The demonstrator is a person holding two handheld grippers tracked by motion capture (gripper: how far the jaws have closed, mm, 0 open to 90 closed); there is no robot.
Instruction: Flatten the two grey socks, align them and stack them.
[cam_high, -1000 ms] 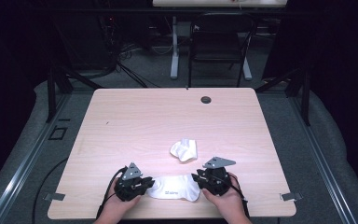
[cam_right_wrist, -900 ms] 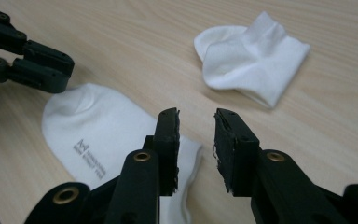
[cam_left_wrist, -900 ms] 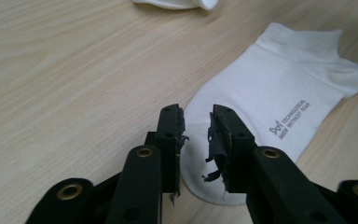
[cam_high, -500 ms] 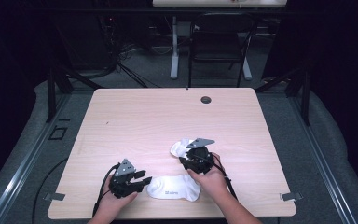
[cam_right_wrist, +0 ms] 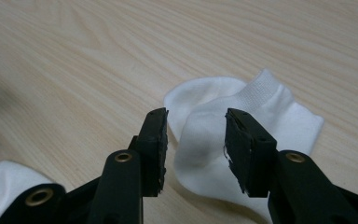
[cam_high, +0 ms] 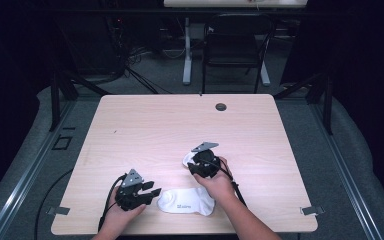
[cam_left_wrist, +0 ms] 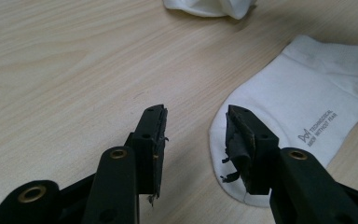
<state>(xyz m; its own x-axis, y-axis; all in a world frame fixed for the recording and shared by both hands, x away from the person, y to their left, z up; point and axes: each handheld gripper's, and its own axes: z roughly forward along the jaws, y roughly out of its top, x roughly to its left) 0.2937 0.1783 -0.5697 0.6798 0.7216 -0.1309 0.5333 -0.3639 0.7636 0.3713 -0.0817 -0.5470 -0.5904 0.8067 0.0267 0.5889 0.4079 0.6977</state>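
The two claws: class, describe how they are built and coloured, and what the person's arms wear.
Each is black. The left claw and right claw carry a grey three-cornered plate on top, and a black cable trails back. Flat dark pads look frayed, with brass-coloured rivets at the pivots. The forearms are bare, with no sleeves.

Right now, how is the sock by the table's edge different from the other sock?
The near sock lies flat and spread out; the far sock is crumpled and folded over itself. The near sock shows small printed lettering; none shows on the far sock. The open left gripper sits beside the near sock, while the open right gripper points at the far one. Both are white ankle socks.
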